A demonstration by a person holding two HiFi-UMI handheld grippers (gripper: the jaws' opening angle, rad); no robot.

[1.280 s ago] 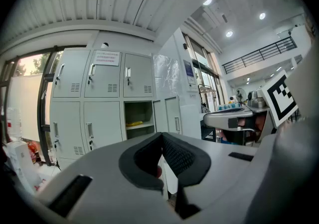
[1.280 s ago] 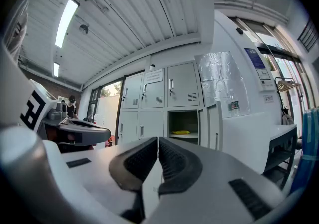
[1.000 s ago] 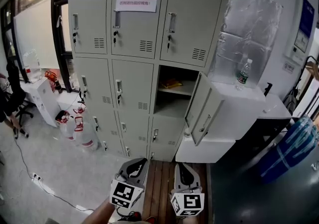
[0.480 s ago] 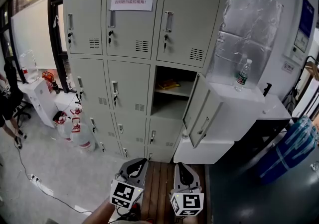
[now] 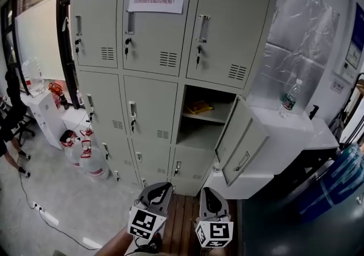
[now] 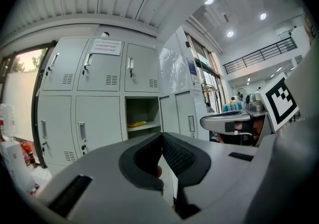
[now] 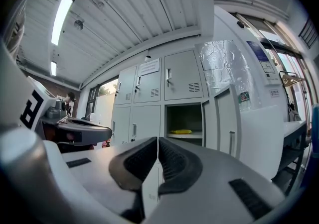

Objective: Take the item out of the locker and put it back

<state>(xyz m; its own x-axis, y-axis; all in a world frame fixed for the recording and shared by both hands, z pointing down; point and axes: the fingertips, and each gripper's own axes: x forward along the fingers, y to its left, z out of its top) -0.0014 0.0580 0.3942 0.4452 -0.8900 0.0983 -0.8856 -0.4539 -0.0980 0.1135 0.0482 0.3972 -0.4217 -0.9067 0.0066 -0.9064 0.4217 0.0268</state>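
The item (image 5: 199, 107) in the open locker (image 5: 153, 50) looms nearer than before, so I'm only approaching, left gripper (image 5: 161, 188) and right gripper (image 5: 207, 192) clenched empty.

Head view looks down; gripper views level; shared: locker (image 5: 151, 101).

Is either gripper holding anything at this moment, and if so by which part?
Nothing is held. The left gripper and the right gripper are both shut and empty; the yellow item lies on the shelf of the open locker.
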